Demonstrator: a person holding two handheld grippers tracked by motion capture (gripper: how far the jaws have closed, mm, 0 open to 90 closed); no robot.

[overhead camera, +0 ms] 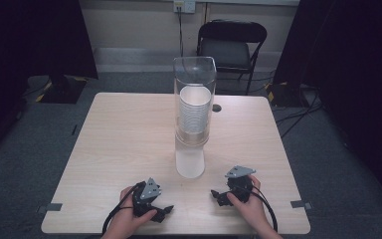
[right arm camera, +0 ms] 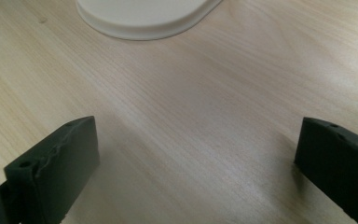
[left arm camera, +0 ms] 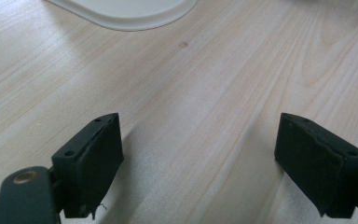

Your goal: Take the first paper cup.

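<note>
Pale wood table [overhead camera: 119,149], tall clear cup dispenser [overhead camera: 194,114] with stacked white cups [overhead camera: 195,112], left gripper [overhead camera: 165,211] and right gripper [overhead camera: 218,195] both wide apart, empty.

You are sitting in a lab-like recording room. The pale wood tabletop [overhead camera: 129,144] stands on grey carpet [overhead camera: 25,164], with tape marks [overhead camera: 53,206] at its corners. Black curtains [overhead camera: 353,59] hang on both sides, cables [overhead camera: 293,117] trail across the floor, and a folding chair [overhead camera: 231,47] stands against the bare wall beneath a wall socket [overhead camera: 184,6].

Dim room edges; evenly lit table [overhead camera: 129,149]; soft shadows; mild blur.
</note>
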